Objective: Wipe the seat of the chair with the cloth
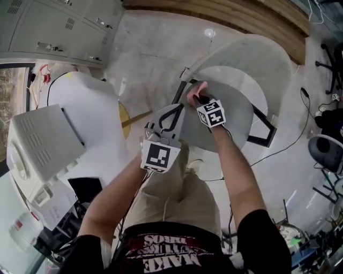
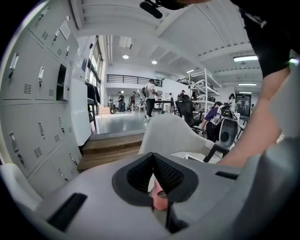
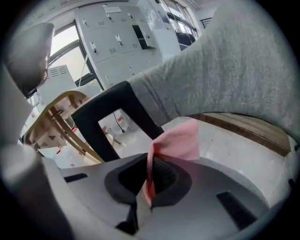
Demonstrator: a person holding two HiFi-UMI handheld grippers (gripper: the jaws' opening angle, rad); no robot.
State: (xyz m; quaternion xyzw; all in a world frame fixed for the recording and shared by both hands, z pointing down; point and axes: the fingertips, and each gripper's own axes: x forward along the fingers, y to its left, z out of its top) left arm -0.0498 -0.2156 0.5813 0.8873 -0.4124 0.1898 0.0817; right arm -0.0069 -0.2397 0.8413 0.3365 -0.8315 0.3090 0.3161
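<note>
The chair has a round grey seat (image 1: 236,115) and a curved grey back (image 1: 252,59), and it stands just ahead of me. My right gripper (image 1: 199,99) hovers over the seat's near left edge, shut on a pink cloth (image 1: 195,90). In the right gripper view the cloth (image 3: 180,140) sticks up out of the closed jaws (image 3: 149,161), in front of the chair's grey fabric (image 3: 234,79) and black armrest (image 3: 108,117). My left gripper (image 1: 181,107) is close beside it at the left. Its jaws (image 2: 153,157) are closed, and a small pink bit of cloth (image 2: 159,199) shows between them.
A white desk (image 1: 80,107) with a white box (image 1: 43,139) stands at my left, and grey lockers (image 1: 59,27) are beyond it. A wooden step (image 1: 241,16) runs behind the chair. Cables (image 1: 300,128) and another chair (image 1: 327,150) are at the right.
</note>
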